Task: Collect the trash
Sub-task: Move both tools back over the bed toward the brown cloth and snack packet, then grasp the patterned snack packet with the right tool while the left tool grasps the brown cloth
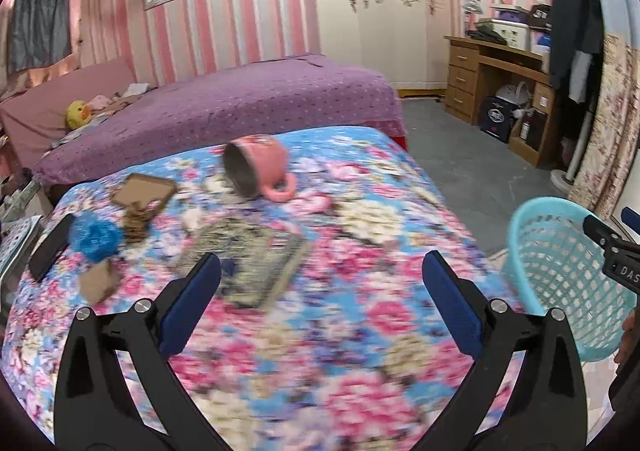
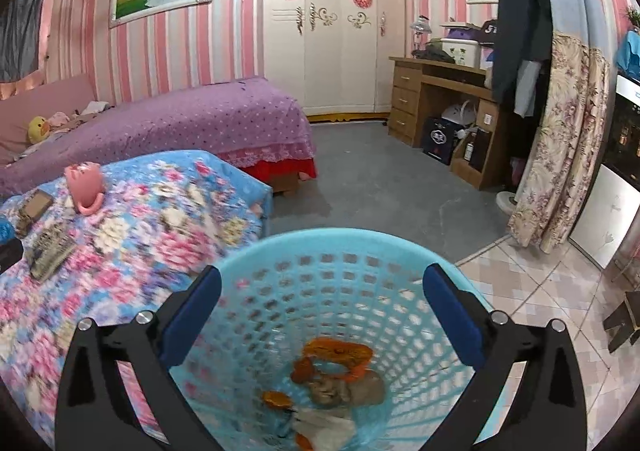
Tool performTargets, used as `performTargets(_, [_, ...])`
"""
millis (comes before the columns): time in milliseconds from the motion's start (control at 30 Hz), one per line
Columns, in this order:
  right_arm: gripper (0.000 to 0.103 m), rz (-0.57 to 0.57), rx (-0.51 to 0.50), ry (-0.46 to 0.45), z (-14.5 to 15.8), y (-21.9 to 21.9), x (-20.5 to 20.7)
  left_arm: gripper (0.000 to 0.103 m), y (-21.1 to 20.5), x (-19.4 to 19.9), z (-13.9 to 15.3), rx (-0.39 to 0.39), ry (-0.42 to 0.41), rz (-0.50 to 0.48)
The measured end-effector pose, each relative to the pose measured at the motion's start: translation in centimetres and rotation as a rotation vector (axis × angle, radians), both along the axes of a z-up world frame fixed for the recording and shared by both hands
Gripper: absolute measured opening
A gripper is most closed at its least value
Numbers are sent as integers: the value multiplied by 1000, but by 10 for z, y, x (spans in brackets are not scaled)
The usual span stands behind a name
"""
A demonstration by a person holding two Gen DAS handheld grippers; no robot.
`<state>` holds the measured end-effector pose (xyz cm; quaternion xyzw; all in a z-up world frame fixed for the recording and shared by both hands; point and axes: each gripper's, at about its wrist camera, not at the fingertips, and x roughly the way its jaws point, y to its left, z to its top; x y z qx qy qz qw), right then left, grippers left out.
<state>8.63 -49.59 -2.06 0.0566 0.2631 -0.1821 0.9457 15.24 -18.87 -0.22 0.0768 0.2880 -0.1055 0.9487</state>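
Right wrist view: your right gripper hung over the blue basket with its jaws wide apart and nothing between them. Orange peel and paper scraps lay at the basket's bottom. Your left gripper, also spread and empty, hovered above the floral table, where a pink mug lay tipped beside cardboard bits.

Left hand-held gripper: two matte black arms forking apart in a V, each ending in a flat blue pad. Round silver screw heads sit in pairs near each arm's joint.

Right hand-held gripper: same build, black frame, blue pads, silver screws. Seen from the left wrist view, its black body carries white letters "DAS", the rest cut off.
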Motion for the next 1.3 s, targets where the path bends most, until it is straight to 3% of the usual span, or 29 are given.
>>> performTargets(200, [99, 31, 35, 19, 1, 45, 24, 97, 68, 14, 5, 48, -15, 91])
performTargets(433, [98, 109, 76, 31, -5, 101, 53, 98, 154, 36, -12, 23, 36, 216])
performTargets(633, [98, 174, 34, 85, -16, 140, 74, 97, 196, 51, -27, 42, 79, 281])
performTargets(867, [98, 227, 74, 112, -21, 166, 96, 97, 229, 80, -42, 18, 152, 330])
performTargets(1000, [98, 262, 48, 136, -22, 187, 107, 97, 238, 95, -51, -17, 201, 340])
performTargets(1100, [98, 288, 29, 133, -20, 201, 111, 91, 243, 103, -55, -53, 223, 334])
performTargets(1233, [98, 311, 29, 134, -21, 210, 116, 67, 239, 108, -59, -64, 254, 294])
performTargets(1300, [98, 324, 38, 139, -22, 214, 120, 61, 236, 107, -59, -60, 252, 281])
